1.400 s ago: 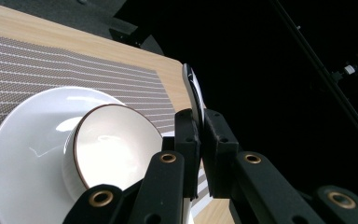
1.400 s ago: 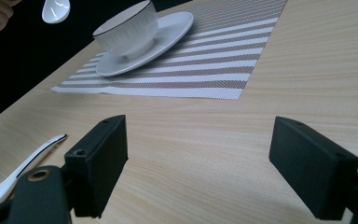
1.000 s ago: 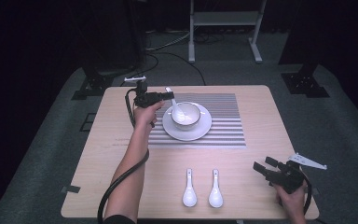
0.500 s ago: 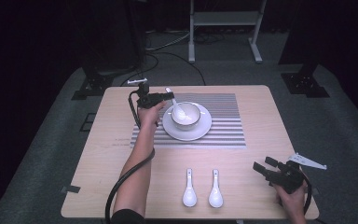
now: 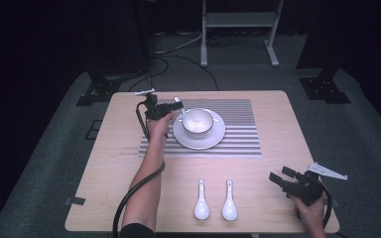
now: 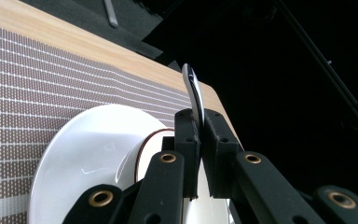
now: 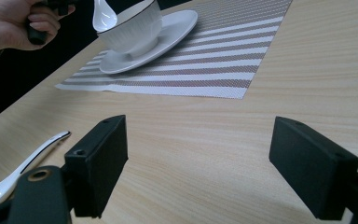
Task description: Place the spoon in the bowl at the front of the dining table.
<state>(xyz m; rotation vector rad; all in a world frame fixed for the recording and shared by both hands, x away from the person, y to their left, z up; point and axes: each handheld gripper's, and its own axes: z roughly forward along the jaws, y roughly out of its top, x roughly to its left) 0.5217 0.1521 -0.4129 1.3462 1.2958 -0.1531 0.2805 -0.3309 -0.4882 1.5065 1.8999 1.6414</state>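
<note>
The wooden table carried a striped placemat toward its far half, and on the placemat sat a white saucer with a white bowl standing upright in its centre; the bowl had a thin dark line at its rim. The left gripper was held at the left side of the saucer, over the placemat's far left corner, the person's left hand wrapped around its grip. Its jaws were closed tight on the handle of a white ceramic spoon; in the left gripper view the handle stood up between the two pads, past the jaw tips. In the high view that spoon slanted from the gripper toward the bowl, its scoop end at the bowl's near-left rim; whether it touched the bowl could not be told. The right gripper rested low near the table's near right corner, held by the right hand, well apart from the placemat. Its jaws stood wide open with nothing between them, only bare tabletop showing in the gap in the right gripper view. Two more white spoons lay flat on the bare wood near the front edge, a left spoon and a right spoon, side by side, handles pointing away from the person, scoops nearest the edge, close together but not touching.
</note>
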